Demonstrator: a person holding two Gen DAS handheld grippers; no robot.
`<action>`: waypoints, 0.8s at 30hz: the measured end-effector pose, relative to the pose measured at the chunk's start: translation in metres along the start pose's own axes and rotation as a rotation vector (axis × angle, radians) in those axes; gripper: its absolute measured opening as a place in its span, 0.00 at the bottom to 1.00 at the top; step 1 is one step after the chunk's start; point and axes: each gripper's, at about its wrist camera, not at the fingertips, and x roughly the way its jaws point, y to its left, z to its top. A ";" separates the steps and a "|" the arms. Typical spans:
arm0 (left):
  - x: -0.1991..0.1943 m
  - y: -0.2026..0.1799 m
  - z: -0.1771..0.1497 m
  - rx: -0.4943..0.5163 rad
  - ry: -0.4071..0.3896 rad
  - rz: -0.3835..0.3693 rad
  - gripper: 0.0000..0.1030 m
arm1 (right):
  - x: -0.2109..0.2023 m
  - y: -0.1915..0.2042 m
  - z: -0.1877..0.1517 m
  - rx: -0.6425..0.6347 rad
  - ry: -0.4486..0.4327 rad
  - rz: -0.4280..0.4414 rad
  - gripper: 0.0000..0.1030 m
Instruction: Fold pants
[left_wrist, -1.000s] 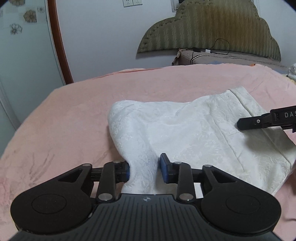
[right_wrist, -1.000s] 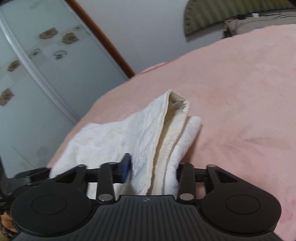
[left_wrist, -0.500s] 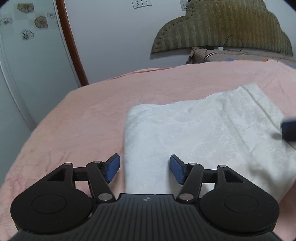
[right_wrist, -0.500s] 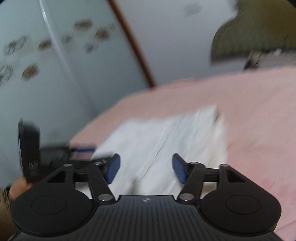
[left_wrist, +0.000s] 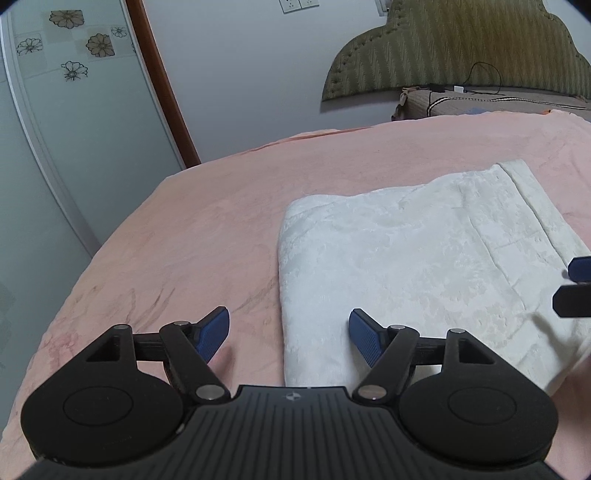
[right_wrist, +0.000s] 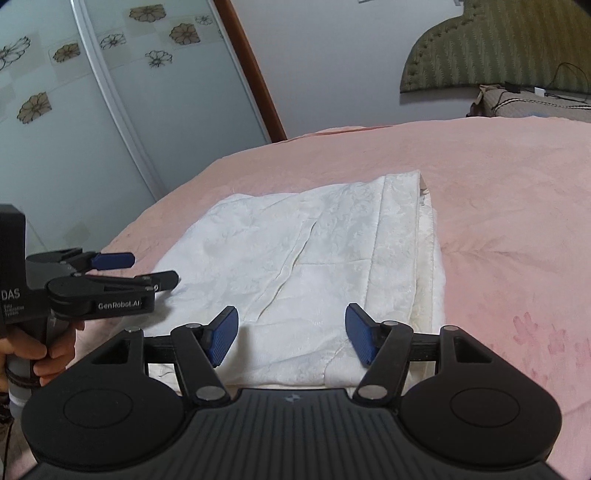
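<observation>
The white patterned pants lie folded in a flat rectangle on the pink bed; they also show in the right wrist view. My left gripper is open and empty, hovering above the near left corner of the pants. It also shows from the side in the right wrist view, held by a hand. My right gripper is open and empty, above the near edge of the pants by the waistband side. Its fingertips enter the left wrist view at the right edge.
The pink blanket covers the bed all around the pants. A padded headboard and a pillow are at the far end. A sliding wardrobe door with flower prints stands to the left of the bed.
Both grippers were shut on the pants a second ago; they have opened, let go and pulled back. The pants now lie flat and folded.
</observation>
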 end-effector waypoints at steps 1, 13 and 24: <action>-0.002 0.000 0.000 0.001 0.000 0.002 0.73 | -0.003 0.001 -0.001 0.001 -0.002 -0.007 0.62; -0.042 0.008 -0.026 -0.034 0.003 0.010 0.83 | -0.053 0.027 -0.031 0.013 0.022 -0.038 0.95; -0.090 0.023 -0.084 -0.191 0.040 -0.061 0.86 | -0.051 0.068 -0.079 -0.043 0.077 -0.197 1.00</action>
